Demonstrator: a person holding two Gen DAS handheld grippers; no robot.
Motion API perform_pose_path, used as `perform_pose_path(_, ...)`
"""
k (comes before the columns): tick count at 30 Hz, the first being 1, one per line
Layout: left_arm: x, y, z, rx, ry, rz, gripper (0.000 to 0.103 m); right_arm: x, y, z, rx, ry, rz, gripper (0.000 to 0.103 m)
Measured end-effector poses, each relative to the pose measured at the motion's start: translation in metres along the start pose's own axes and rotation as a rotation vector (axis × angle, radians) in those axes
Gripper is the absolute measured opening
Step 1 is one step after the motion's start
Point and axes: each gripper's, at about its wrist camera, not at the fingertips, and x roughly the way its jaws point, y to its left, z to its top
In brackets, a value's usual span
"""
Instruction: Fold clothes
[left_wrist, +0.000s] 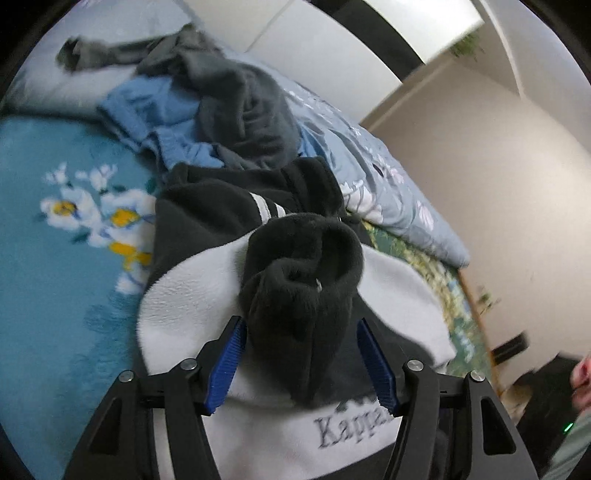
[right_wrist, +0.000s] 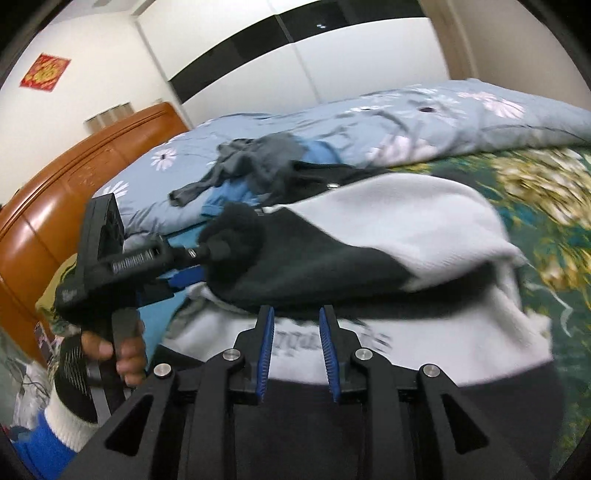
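Right now the left tongs (left_wrist: 301, 334) are wide open, with a rolled black sleeve (left_wrist: 303, 266) lying loose between the blue pads (left_wrist: 227, 363). The pads do not pinch it. From the right camera, the left tongs (right_wrist: 201, 264) poke their tips into the fluffy end of that same sleeve (right_wrist: 236, 232), and a bare hand (right_wrist: 122, 350) holds the handle.

The right tongs (right_wrist: 296, 321) are partly open and hold nothing. Their tips are right at the edge of the sleeve where it crosses the jacket.

The sleeve belongs to a black and white fleece jacket (left_wrist: 192, 314) spread on the bed. The white part has gray stitched letters (left_wrist: 351, 424) that start with "Kappa". In the right view the jacket (right_wrist: 424, 214) fills the middle, and the letters are too blurry to read.

Behind the jacket is a heap of other clothes: a gray top (left_wrist: 243, 96) on a blue one (left_wrist: 159, 110). The heap (right_wrist: 266, 162) is well apart from the right tongs.

The bed has a teal blanket with white flowers (left_wrist: 55, 221), a dark green flowery cover (right_wrist: 546, 206) and a pale blue quilt (right_wrist: 424, 114). A brown wooden headboard (right_wrist: 74, 177) stands at the left.
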Motion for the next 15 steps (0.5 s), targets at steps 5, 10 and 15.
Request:
perform_pose_path(5, 0.003, 0.001, 0.007, -0.039, -0.018, -0.012, 0.035, -0.018, -0.030, 0.000, 0.085, -0.036, -0.008, 0.026)
perform_pose_path(10, -0.012, -0.013, 0.025, 0.015, -0.069, -0.084, 0.019, -0.030, -0.048, 0.004, 0.126, -0.054, -0.027, 0.026)
perform_pose_path(15, -0.050, 0.000, 0.028, 0.020, -0.193, -0.175, 0.019, -0.039, -0.058, 0.004, 0.143, -0.077, -0.036, 0.026)
